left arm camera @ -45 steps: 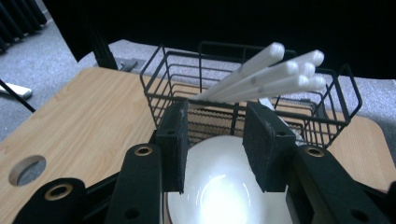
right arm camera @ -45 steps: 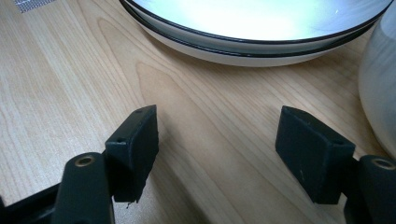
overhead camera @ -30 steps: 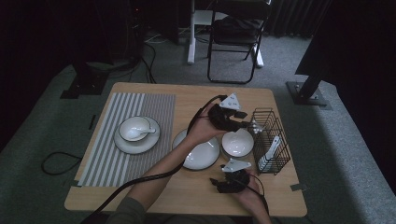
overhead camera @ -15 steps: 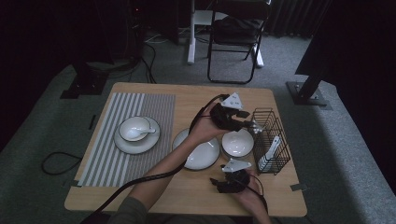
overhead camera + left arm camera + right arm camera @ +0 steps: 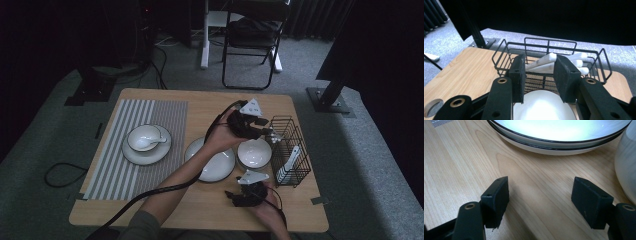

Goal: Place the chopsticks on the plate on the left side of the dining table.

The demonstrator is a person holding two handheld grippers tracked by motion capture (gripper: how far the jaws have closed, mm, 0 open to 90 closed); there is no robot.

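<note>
My left gripper [image 5: 265, 131] reaches across the table to a black wire basket [image 5: 282, 120] at the right edge. In the left gripper view its jaws [image 5: 541, 75] stand half open and have just closed a little. White spoons [image 5: 564, 58] lie in the basket [image 5: 549, 46], and their handle ends show in the gap without touching the pads. A white bowl [image 5: 539, 105] sits right below the jaws. My right gripper [image 5: 233, 193] rests near the front edge, open [image 5: 540, 195] over bare wood. A dark-rimmed white plate [image 5: 559, 132] lies ahead of it.
A striped placemat [image 5: 150, 107] at the left carries a plate with a bowl and spoon [image 5: 146, 142]. The middle plate [image 5: 220, 167] and the bowl [image 5: 254, 152] sit close together beside the basket. A folding chair [image 5: 250, 45] stands beyond the far edge.
</note>
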